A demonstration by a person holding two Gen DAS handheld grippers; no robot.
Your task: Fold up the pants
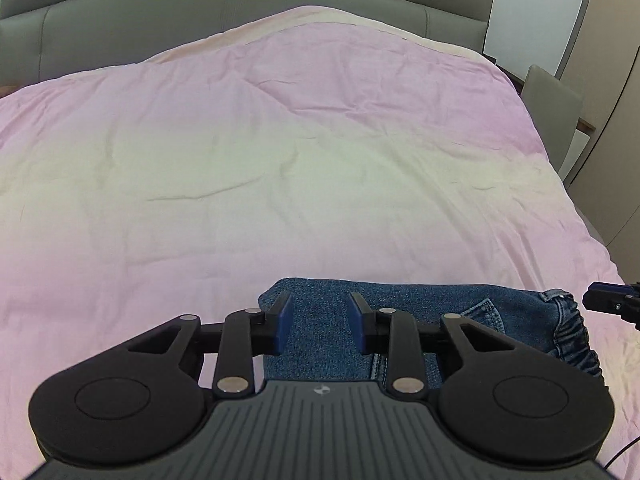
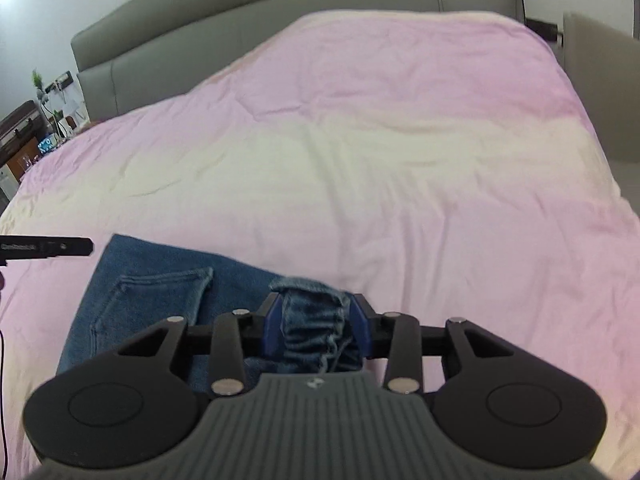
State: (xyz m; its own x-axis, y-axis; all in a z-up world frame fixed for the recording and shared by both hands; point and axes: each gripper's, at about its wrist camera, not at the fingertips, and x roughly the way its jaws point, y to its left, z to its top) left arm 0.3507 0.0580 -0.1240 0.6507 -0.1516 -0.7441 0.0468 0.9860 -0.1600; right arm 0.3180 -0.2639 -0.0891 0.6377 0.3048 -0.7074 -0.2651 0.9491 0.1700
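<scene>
Jeans: a pair of blue denim jeans (image 1: 400,320) lies folded flat on the near edge of the bed, a compact rectangle with a back pocket (image 2: 160,296) facing up, seen clearly in the right wrist view.
Waistband: the gathered elastic waistband (image 1: 576,336) sits at the right end of the fold in the left wrist view, bunched and rumpled.
Left gripper: the left gripper (image 1: 320,320) hovers low over the left part of the denim, blue pads (image 1: 285,322) set apart with bare denim showing between them, nothing pinched.
Right gripper: the right gripper (image 2: 316,328) has its fingers spread around the bunched waistband (image 2: 310,312); the cloth fills the gap between the blue pads (image 2: 272,330), but I cannot tell whether they press it or just frame it.
Cross views: the tip of the right gripper (image 1: 608,300) pokes in at the right edge of the left camera, just beside the waistband; the left gripper's finger (image 2: 48,247) shows at the far left of the right camera, near the jeans' far corner.
Bedding: a pink duvet (image 1: 280,140), lightly creased, spreads back to a grey padded headboard (image 1: 240,12).
Room edge: a potted plant (image 2: 38,80) and cluttered shelves sit far left in the right wrist view.
</scene>
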